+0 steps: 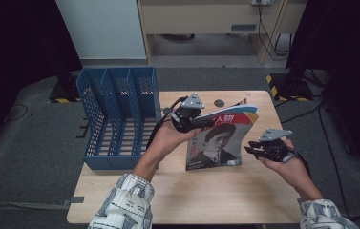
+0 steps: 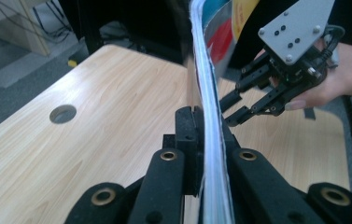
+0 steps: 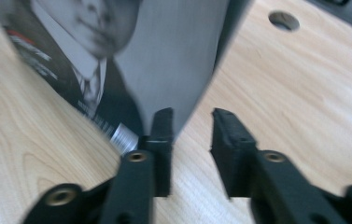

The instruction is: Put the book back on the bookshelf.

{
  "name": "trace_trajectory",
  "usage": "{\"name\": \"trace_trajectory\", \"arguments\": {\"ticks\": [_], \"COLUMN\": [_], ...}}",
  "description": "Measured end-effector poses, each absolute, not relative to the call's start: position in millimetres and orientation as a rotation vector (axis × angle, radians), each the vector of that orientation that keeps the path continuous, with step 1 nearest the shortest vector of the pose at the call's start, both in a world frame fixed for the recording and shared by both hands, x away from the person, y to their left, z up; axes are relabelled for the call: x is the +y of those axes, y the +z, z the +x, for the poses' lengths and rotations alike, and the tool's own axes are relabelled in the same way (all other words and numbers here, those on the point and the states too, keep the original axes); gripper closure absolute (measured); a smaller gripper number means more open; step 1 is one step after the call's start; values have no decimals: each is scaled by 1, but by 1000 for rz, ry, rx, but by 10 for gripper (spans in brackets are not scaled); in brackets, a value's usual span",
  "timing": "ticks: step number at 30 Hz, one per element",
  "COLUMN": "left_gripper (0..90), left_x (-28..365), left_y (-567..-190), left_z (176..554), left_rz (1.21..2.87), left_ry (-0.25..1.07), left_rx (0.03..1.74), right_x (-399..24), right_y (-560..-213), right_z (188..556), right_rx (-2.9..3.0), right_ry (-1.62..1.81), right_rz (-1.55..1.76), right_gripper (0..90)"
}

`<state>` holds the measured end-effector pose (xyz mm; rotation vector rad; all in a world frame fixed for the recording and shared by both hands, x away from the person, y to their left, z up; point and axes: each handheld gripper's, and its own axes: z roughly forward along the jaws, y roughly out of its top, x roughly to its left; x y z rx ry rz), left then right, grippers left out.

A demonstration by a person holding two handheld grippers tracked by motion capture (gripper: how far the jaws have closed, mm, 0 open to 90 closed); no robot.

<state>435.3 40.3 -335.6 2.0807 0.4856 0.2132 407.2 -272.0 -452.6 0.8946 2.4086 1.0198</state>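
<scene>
A magazine (image 1: 216,143) with a portrait of a suited person on its cover stands upright on the wooden table (image 1: 192,195), its lower edge resting on the wood. My left gripper (image 1: 187,119) is shut on the magazine's upper left edge; in the left gripper view the page stack (image 2: 209,93) runs straight up between the pressed jaws (image 2: 206,123). My right gripper (image 1: 251,149) sits just right of the magazine's lower right corner, jaws apart. In the right gripper view the cover's corner (image 3: 173,60) reaches down beside the left jaw, and the gripper (image 3: 192,125) grips nothing.
A blue mesh file rack (image 1: 115,114) with several slots stands on the table's left side, close to my left forearm. A round cable hole (image 1: 220,102) lies behind the magazine. Bare wood stretches toward the front edge. Dark stands and cables flank the table.
</scene>
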Motion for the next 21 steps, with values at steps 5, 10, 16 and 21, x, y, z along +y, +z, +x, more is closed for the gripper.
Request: {"name": "trace_trajectory", "arguments": {"ticks": [5, 10, 16, 21], "left_gripper": [865, 866, 866, 866], "left_x": [37, 37, 37, 39], "left_y": [-337, -333, -326, -316], "left_z": [435, 435, 434, 430], "left_rz": [2085, 2073, 2066, 2062], "left_ry": [217, 205, 190, 192], "left_rx": [490, 498, 509, 508], "right_x": [-276, -278, -277, -274], "right_y": [-478, -505, -524, -531], "right_z": [402, 396, 394, 393], "right_rx": [2348, 2294, 2289, 2284], "right_ry": [1001, 970, 897, 904], "right_rz": [988, 1069, 1125, 1146], "right_gripper": [503, 371, 281, 267]}}
